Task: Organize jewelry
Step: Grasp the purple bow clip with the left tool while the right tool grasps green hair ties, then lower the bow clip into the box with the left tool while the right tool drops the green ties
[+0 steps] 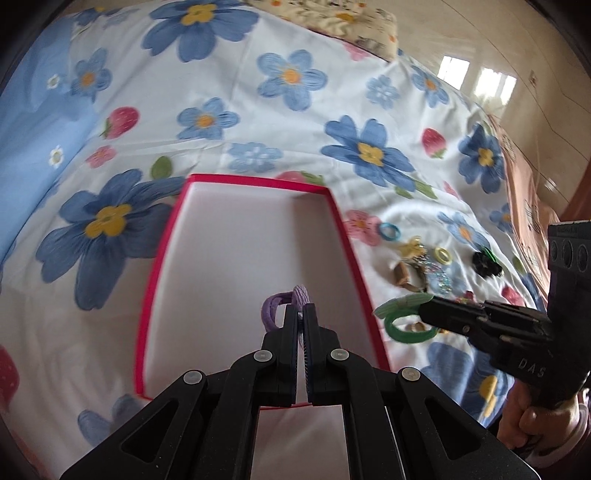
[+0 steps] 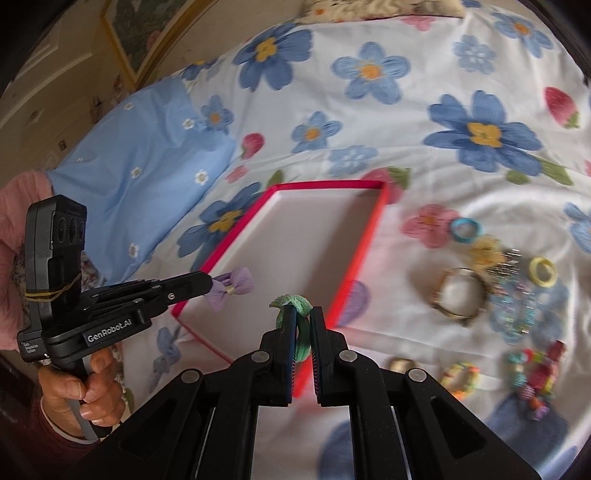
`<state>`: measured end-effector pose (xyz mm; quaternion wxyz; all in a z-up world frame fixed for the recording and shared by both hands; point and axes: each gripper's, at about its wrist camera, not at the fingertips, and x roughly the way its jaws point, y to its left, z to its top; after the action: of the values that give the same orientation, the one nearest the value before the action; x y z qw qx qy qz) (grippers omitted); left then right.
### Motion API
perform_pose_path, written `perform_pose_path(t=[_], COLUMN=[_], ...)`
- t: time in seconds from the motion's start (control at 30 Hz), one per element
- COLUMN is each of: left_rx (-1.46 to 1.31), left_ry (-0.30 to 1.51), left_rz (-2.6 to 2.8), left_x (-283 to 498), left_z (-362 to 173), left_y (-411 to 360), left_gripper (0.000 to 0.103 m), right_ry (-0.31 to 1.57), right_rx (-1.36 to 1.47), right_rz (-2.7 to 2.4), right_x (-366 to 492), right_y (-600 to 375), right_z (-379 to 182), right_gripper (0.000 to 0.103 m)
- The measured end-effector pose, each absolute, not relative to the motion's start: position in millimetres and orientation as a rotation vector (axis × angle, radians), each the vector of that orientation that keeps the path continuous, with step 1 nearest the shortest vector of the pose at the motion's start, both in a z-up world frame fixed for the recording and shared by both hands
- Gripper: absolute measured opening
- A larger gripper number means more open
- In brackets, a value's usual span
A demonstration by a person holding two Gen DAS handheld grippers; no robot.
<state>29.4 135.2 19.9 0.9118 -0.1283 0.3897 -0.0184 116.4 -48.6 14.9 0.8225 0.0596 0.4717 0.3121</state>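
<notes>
A shallow red-rimmed box [image 1: 168, 236] with a white inside lies on the flowered bedsheet; it also shows in the right wrist view [image 2: 373, 236]. My left gripper [image 1: 302, 314] is shut on a purple bow hair tie [image 1: 275, 308] above the box's near part; the right wrist view shows that tie [image 2: 231, 286] too. My right gripper [image 2: 303, 314] is shut on a green hair tie with a leaf [image 2: 293, 304], just right of the box's near corner; the left wrist view shows it [image 1: 404, 315] as well.
Loose jewelry lies on the sheet right of the box: a blue ring [image 2: 466, 229], a yellow ring [image 2: 543, 272], a gold bangle [image 2: 460, 291], beaded bracelets [image 2: 535, 369] and a black scrunchie [image 1: 485, 262]. A pillow [image 1: 332, 18] lies at the far end.
</notes>
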Motion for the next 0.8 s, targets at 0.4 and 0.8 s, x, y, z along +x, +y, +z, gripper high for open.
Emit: perform_pose_path(t=[0.4,0.8], left_rx=[-0.346,-0.354], left_ry=[0.856,0.927], left_rz=[0.014,0.053], left_x=[41,55], left_z=[-7,-39], left_y=[172,182], left_gripper=[0.002,0.004], right_ry=[1.112,1.176], right_rx=[0.096,0.031], right_rz=[0.771,0.762], right_x=[125,127], right_y=[16,25], right_z=[-27,-51], right_gripper=[0.007,0.011])
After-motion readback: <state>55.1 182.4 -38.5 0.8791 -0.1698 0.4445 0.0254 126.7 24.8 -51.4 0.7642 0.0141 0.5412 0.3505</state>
